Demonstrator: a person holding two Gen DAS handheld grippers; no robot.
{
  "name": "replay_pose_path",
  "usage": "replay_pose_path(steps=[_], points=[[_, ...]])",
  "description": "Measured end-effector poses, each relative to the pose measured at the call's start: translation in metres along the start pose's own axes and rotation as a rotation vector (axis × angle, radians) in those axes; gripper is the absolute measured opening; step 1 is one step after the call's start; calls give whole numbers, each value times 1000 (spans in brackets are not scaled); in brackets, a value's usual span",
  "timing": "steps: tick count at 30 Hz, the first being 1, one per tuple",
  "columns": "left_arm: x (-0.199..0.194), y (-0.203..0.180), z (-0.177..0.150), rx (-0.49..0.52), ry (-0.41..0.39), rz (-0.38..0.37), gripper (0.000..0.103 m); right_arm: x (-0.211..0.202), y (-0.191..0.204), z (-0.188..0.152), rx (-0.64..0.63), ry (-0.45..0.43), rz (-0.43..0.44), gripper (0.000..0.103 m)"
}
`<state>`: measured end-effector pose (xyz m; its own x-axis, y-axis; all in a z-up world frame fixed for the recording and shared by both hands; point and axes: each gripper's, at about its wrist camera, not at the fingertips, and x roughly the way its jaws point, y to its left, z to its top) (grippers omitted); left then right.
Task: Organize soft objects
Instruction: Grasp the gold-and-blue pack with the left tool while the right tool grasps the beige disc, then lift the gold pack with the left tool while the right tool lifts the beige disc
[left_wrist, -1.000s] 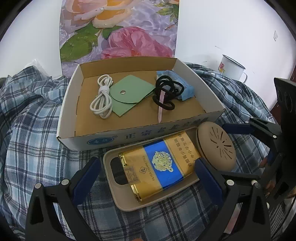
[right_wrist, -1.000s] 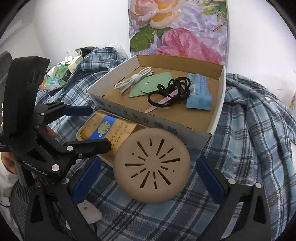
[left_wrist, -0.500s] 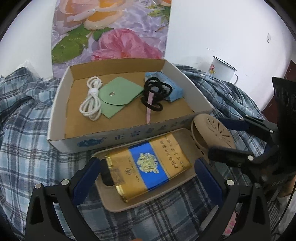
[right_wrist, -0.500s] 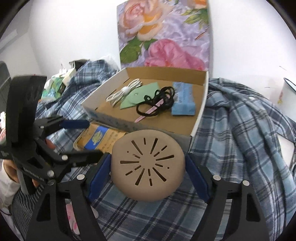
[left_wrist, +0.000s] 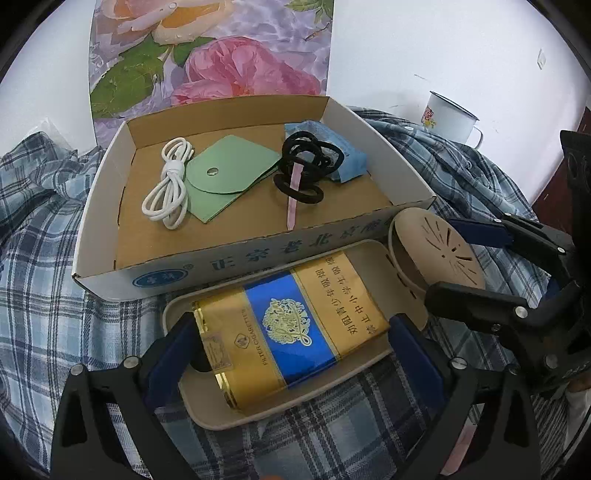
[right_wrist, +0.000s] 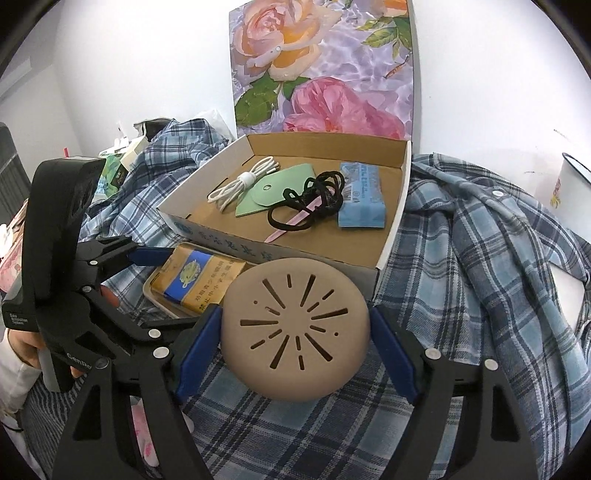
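In the left wrist view, the left gripper (left_wrist: 291, 354) stays spread wide around the beige tray (left_wrist: 400, 266) carrying the gold cigarette pack (left_wrist: 291, 328), grasping nothing. In the right wrist view, the right gripper (right_wrist: 295, 341) has closed from wide open a second ago and now clamps the slotted round lid (right_wrist: 295, 325) just in front of the cardboard box (right_wrist: 395, 221), so the lid looks ready to lift.

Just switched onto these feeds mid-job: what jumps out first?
The right gripper is closed on a round tan slotted lid, front and centre. The left gripper straddles a beige tray holding a gold-and-blue cigarette pack. Behind sits an open cardboard box.
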<state>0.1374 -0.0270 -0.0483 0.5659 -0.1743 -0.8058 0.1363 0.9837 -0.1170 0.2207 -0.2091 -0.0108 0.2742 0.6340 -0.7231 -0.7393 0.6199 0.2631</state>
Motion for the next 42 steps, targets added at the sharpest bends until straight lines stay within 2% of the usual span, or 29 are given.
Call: replay_pose_path(steps=[6,20,27,31,35,42], points=[[-6,2,-2,-2,-22,-34,97,-2,-1,-1,-1,-13,-3,79],[-25,-5,-2,18,-104,-21,97,-23,9,3,-37,-118,-29,77],[-34,-5,0,16,-136,-19,97,-38,13,5,-54,-200,-45,76],[-39,-6,2,26,-164,9,97,-43,14,6,-59,-234,-61,76],[-51,-6,6,5,-187,-3,97,-54,16,9,-52,-279,-56,75],[-93,-5,20,-23,-291,8,97,-93,24,20,-64,-413,-58,74]])
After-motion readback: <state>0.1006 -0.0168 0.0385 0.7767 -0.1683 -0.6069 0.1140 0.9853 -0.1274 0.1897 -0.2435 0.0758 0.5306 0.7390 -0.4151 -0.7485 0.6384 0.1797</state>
